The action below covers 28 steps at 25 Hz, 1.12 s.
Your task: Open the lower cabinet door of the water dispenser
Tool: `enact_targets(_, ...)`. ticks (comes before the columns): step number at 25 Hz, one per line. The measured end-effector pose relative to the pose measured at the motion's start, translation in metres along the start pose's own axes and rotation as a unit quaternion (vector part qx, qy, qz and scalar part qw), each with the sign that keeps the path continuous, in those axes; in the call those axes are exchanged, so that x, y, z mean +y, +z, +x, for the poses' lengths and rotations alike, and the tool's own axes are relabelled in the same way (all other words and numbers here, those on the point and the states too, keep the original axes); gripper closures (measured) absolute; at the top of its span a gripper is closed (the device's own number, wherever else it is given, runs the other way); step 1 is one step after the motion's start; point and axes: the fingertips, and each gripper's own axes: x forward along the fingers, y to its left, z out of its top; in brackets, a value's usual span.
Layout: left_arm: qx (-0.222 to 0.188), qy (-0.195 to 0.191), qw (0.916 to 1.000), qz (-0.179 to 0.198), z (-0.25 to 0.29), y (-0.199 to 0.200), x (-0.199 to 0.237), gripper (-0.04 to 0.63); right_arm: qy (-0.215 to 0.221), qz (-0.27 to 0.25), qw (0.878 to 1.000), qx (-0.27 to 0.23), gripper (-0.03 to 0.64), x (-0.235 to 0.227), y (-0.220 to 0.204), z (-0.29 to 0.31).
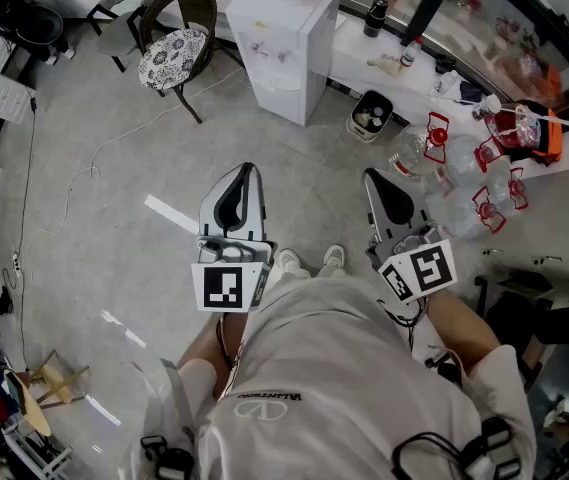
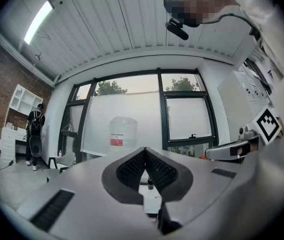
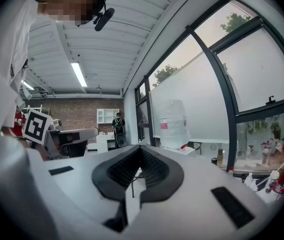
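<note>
Close to the person's body, the grey two-jaw left gripper [image 1: 247,171] and the matching right gripper [image 1: 372,178] both have their jaws pressed together on nothing. Across the pale concrete floor [image 1: 114,168], well apart, stands the white box-shaped water dispenser [image 1: 286,43]. Its lower cabinet door [image 1: 276,96] looks closed, so I judge that everything is left to do: approach, grasp, pull.

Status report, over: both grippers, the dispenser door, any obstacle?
Left gripper shut, empty. Right gripper shut, empty. Dispenser ahead across floor, door not yet touched. Chair, bin beside it, not blocking.
</note>
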Motion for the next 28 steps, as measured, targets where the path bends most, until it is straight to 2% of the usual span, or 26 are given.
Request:
enact_targets(11,0.006,-0.008,1.0,0.0,-0.012,-0.008,0.032,0.591,-0.004,0.013,1.0,-0.003,0.601,0.02,-0.006,0.02)
enact_targets(17,0.023,-0.006,0.9997,-0.01,-0.009,-0.021,0.045,0.591,0.004,0.007,1.0,0.005,0.601,0.028,-0.014,0.037)
enact_targets(28,0.023,0.002,0.9997,-0.001,0.052,-0.029,0.058,0.591,0.021,0.001,1.0,0.002,0.601,-0.016,-0.018,0.089)
